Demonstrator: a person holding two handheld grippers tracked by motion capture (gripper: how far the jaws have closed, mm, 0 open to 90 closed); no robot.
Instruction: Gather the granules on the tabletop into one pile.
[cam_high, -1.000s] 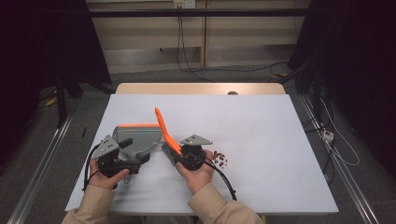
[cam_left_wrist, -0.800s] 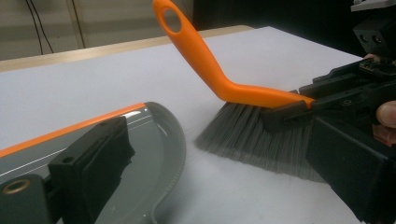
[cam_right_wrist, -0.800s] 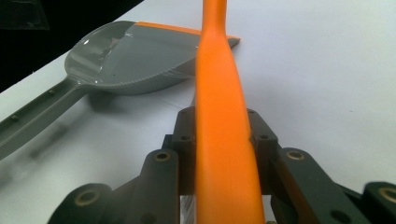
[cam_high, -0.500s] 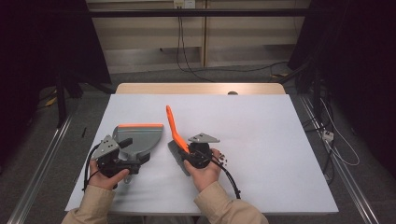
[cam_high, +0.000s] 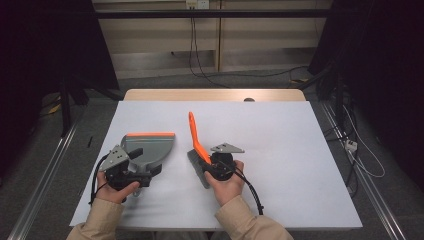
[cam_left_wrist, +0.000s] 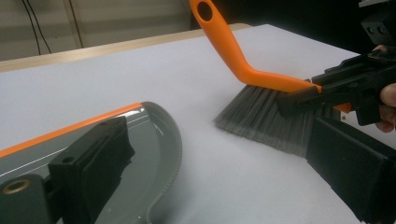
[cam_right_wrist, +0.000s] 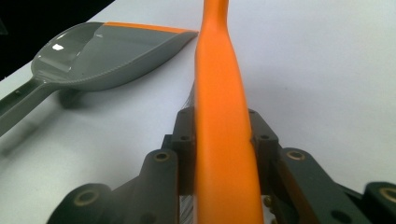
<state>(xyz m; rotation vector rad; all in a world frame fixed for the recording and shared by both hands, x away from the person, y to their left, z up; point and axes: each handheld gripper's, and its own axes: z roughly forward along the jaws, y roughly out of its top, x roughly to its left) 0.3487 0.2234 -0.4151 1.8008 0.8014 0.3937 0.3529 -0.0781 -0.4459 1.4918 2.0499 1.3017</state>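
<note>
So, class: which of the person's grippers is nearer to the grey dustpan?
Left. The left gripper grips the dustpan at its handle end. The right gripper sits off to the pan's side, clamped on the orange brush.

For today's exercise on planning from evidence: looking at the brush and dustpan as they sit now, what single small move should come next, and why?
Probably sweep the brush sideways toward the dustpan. The right gripper is clamped on its orange handle, the grey bristles rest on the table, and a bare gap separates them from the pan, which the left gripper holds flat with its orange lip away from the person.
</note>
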